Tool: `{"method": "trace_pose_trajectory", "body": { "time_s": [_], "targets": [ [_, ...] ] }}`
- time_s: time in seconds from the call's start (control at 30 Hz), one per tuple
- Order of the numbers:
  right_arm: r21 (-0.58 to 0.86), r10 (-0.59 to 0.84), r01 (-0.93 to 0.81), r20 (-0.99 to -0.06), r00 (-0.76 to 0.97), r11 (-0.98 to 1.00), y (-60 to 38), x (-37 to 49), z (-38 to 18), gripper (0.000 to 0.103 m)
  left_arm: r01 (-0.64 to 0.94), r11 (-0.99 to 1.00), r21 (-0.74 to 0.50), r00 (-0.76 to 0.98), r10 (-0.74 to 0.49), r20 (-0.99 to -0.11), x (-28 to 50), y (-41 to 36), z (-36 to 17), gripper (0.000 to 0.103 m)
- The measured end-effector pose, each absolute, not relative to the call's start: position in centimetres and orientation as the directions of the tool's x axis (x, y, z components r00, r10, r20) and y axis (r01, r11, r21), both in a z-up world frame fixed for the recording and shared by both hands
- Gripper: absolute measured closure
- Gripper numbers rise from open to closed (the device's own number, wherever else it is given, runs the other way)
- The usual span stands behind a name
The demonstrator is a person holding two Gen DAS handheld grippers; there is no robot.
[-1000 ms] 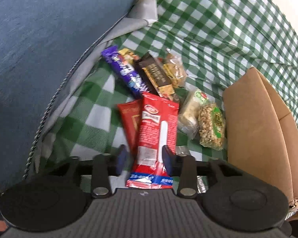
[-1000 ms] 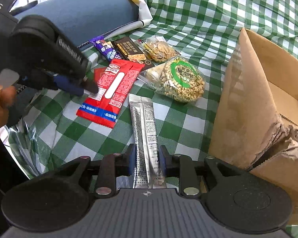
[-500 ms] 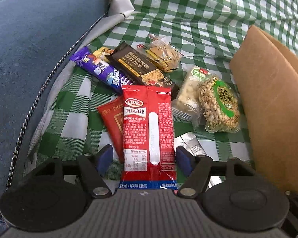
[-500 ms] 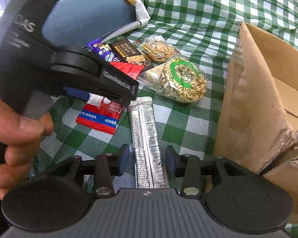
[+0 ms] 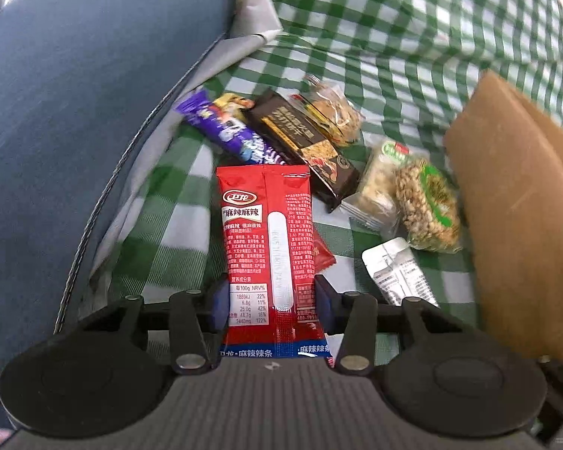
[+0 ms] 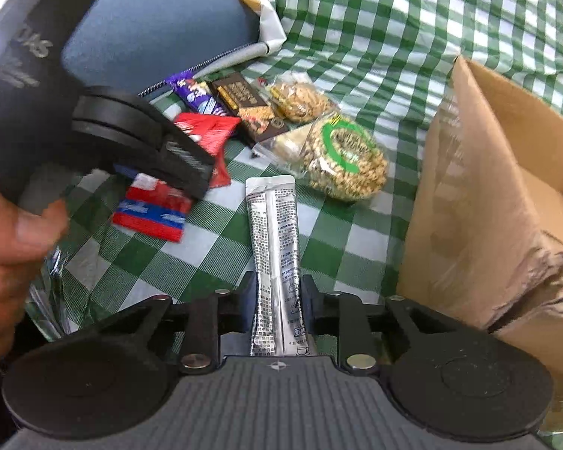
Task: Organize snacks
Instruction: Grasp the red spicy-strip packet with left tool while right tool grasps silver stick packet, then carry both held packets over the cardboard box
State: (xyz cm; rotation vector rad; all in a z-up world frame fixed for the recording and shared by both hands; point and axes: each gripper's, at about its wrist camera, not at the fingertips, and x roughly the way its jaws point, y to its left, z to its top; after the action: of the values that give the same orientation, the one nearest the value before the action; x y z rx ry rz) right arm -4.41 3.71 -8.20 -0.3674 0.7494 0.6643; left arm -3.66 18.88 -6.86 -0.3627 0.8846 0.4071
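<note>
Both jaws have just been closing: the left gripper (image 5: 272,307) pinches one red spicy-strip packet (image 5: 268,240), the right gripper (image 6: 276,309) one silver sachet (image 6: 276,247). At 3 o'clock, one cardboard box (image 6: 480,187) walls off the checked cloth (image 6: 356,30); at 9, a blue cushion (image 5: 75,112). Bare cloth lies at 12, beyond five more snacks.

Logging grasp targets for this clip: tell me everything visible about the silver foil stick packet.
The silver foil stick packet is long, narrow and flat, shiny metallic, with a centre seam and small black print. It lies on the green-and-white checked cloth, pointing away from the right wrist camera, between the red snack packet and the brown cardboard box. Its near end sits between the right hand-held gripper fingers, which have just been closing and now pinch it. Its far end lies near the clear bag of puffed grains.
</note>
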Motion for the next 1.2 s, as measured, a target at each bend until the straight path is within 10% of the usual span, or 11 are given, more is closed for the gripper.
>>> {"method": "trace_pose_trajectory", "body": {
  "time_s": [1.2],
  "targets": [
    [-0.063, 0.459, -0.664, -0.674, 0.579, 0.745, 2.7, -5.4, -6.3, 0.080, -0.470, 0.848, -0.245, 0.652, 0.147, -0.744, -6.4, 18.1, -5.6, 0.057]
  ]
}}
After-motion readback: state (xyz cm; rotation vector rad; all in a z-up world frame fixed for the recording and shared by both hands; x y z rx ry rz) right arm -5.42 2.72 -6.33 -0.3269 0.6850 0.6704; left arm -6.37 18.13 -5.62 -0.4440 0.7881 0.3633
